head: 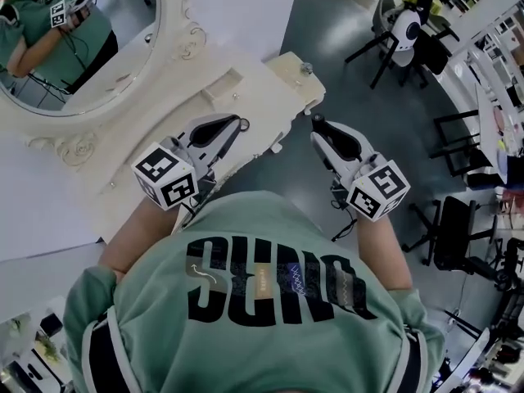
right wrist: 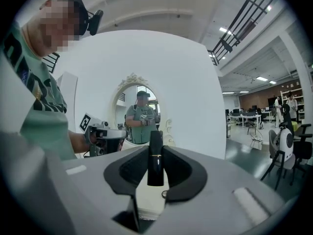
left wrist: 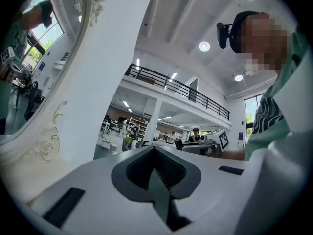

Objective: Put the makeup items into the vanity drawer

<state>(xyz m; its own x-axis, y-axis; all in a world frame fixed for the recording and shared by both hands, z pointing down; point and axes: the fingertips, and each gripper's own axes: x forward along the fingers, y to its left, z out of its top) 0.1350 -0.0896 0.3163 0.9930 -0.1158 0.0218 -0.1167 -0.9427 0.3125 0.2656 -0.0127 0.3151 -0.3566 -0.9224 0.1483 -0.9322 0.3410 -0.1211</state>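
A black lipstick tube (right wrist: 155, 158) with a thin gold band stands upright between the jaws of my right gripper (right wrist: 155, 166), which is shut on it. In the head view the right gripper (head: 316, 122) hangs over the floor just right of the white vanity (head: 246, 97). A small drawer with a round knob (head: 305, 69) juts from the vanity's right end. My left gripper (head: 241, 124) is over the vanity top, and its jaws (left wrist: 154, 150) meet with nothing between them. The oval mirror (head: 82, 47) reflects me.
A white wall panel (right wrist: 195, 97) stands behind the vanity. On the grey floor to the right are a white robot on a stand (head: 404, 29) and black chairs (head: 454, 229). Desks and shelves fill the far room.
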